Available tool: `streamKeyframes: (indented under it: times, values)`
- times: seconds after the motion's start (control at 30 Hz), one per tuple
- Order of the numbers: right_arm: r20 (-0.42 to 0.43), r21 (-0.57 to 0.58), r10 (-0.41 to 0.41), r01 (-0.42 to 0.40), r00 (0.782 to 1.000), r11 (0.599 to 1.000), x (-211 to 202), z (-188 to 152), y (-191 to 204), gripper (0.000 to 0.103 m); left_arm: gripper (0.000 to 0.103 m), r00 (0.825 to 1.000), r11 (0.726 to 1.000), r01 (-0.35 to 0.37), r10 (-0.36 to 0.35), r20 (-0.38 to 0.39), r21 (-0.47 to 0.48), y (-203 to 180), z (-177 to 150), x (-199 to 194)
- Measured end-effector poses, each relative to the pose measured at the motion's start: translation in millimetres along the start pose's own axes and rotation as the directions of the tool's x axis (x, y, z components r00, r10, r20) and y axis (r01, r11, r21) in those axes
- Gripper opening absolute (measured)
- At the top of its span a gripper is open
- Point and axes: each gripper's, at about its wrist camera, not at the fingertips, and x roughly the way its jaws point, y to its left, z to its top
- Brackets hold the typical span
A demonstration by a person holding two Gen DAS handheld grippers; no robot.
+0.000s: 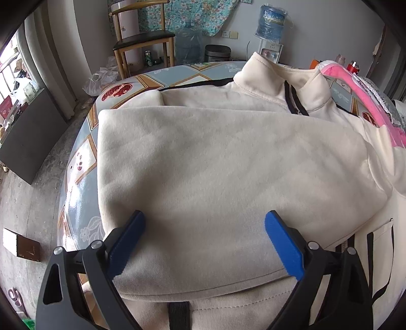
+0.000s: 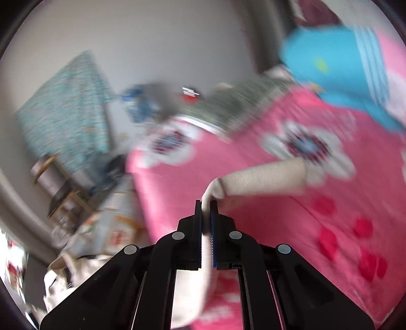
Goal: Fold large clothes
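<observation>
On the patterned table [image 1: 83,157], the cream zip-neck sweatshirt [image 1: 215,162] is lying partly folded while the left gripper [image 1: 205,238] is hovering over it with jaws spread wide and empty, and the right gripper [image 2: 206,210] is pinching the garment's cream sleeve [image 2: 264,180] above a pink blanket [image 2: 291,228].

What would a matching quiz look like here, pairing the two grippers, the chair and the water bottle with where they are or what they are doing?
Things:
1. left gripper
2. right gripper
3. chair
4. water bottle

States or places:
A. upside down on a dispenser by the wall
B. shut on a strip of cream cloth, above a pink blanket
C. open over the folded cream sweatshirt
D. on the floor beyond the table

Pairs: 1-C, 2-B, 3-D, 4-A
</observation>
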Motion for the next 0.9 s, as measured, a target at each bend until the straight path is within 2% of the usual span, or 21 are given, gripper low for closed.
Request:
streamKeyframes:
  times: [0.1, 0.2, 0.3, 0.4, 0.5, 0.6, 0.67, 0.73, 0.83, 0.87, 0.9]
  values:
    - [0.032, -0.136, 0.142, -0.136, 0.989, 0.981, -30, 2, 72, 0.005, 0.094, 0.999, 1.000, -0.016, 0.015, 0.032, 0.007, 0, 2, -8]
    - [0.019, -0.236, 0.285, -0.273, 0.958, 0.933, -49, -8, 135, 0.005, 0.093, 0.998, 0.999, -0.031, 0.030, 0.060, 0.010, 2, 3, -17]
    - [-0.049, -0.311, 0.438, -0.431, 0.897, 0.847, -63, -34, 203, 0.005, 0.087, 0.997, 1.000, -0.029, 0.029, 0.068, 0.000, 7, 2, -22]
    - [-0.158, -0.365, 0.509, -0.529, 0.846, 0.766, -54, -74, 258, 0.005, 0.080, 0.998, 1.000, -0.017, 0.017, 0.053, -0.011, 12, -2, -23]
    - [-0.295, -0.402, 0.492, -0.573, 0.819, 0.714, -27, -127, 300, 0.005, 0.070, 0.999, 0.999, 0.022, -0.021, 0.035, -0.041, 20, -8, -21]
    - [-0.461, -0.429, 0.398, -0.592, 0.793, 0.683, 13, -200, 328, 0.005, 0.060, 0.998, 0.997, 0.054, -0.052, 0.033, -0.063, 25, -13, -22]
    - [-0.580, -0.428, 0.318, -0.612, 0.750, 0.665, 37, -249, 337, 0.008, 0.049, 0.997, 0.995, 0.075, -0.073, 0.028, -0.071, 29, -14, -24]
    - [-0.649, -0.438, 0.260, -0.630, 0.715, 0.641, 43, -281, 337, 0.011, 0.043, 0.994, 0.990, 0.112, -0.110, 0.026, -0.083, 33, -13, -29]
    - [-0.657, -0.473, 0.230, -0.630, 0.718, 0.616, 34, -294, 328, 0.012, 0.039, 0.985, 0.980, 0.171, -0.168, 0.043, -0.098, 35, -8, -39]
    - [-0.664, -0.452, 0.244, -0.639, 0.707, 0.622, 32, -291, 322, 0.013, 0.039, 0.980, 0.975, 0.196, -0.192, 0.046, -0.103, 34, -6, -41]
    - [-0.680, -0.400, 0.272, -0.656, 0.681, 0.640, 31, -284, 313, 0.013, 0.039, 0.976, 0.970, 0.219, -0.215, 0.045, -0.110, 32, -3, -43]
